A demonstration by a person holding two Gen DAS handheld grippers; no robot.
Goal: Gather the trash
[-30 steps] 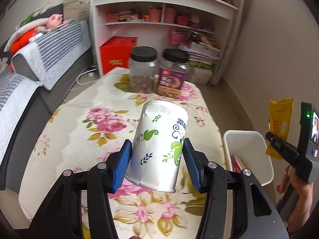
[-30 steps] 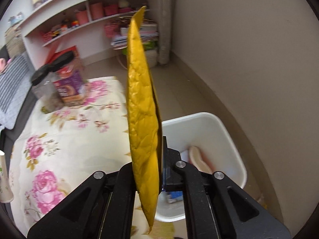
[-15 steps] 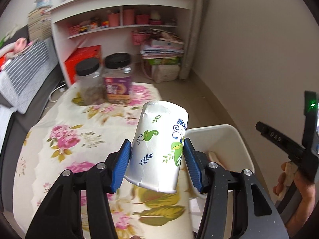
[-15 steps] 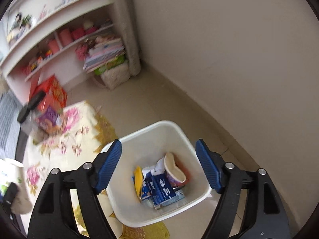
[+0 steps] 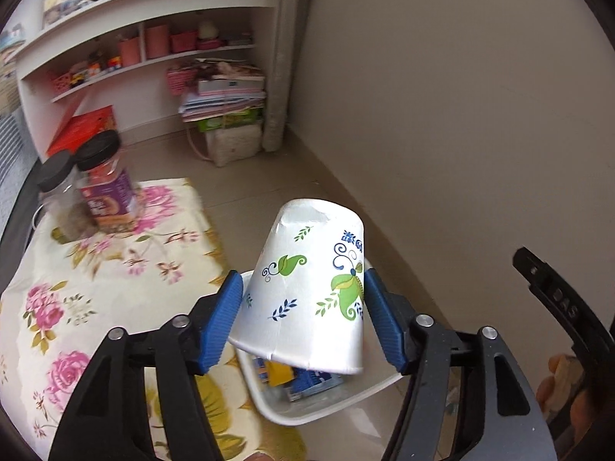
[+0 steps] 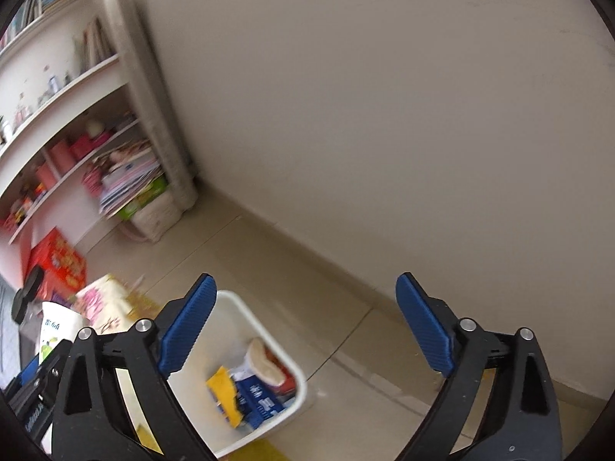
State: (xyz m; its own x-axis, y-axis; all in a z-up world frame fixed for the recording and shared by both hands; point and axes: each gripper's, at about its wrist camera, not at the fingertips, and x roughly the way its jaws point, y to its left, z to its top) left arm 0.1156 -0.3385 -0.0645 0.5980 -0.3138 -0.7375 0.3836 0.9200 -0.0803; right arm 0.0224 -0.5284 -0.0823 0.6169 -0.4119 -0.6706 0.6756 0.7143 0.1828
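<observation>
My left gripper (image 5: 303,322) is shut on a white paper cup (image 5: 307,288) with green and blue leaf prints, held upside down above the white trash bin (image 5: 326,403). The cup also shows at the left edge of the right wrist view (image 6: 57,330). My right gripper (image 6: 303,330) is open and empty, above and to the right of the bin (image 6: 292,411). In the bin lie a yellow snack bag (image 6: 223,392), a blue carton (image 6: 257,399) and a used paper cup (image 6: 265,361).
A table with a floral cloth (image 5: 96,288) stands left of the bin and carries two black-lidded jars (image 5: 103,184). White shelves (image 5: 146,30) with a red box (image 5: 84,130) and stacked books (image 5: 223,100) line the far wall. A beige wall (image 5: 461,115) runs close on the right.
My right gripper has opened and dropped the yellow snack bag into the bin, then pulled up and to the right. My left gripper has carried the cup from over the table to over the bin.
</observation>
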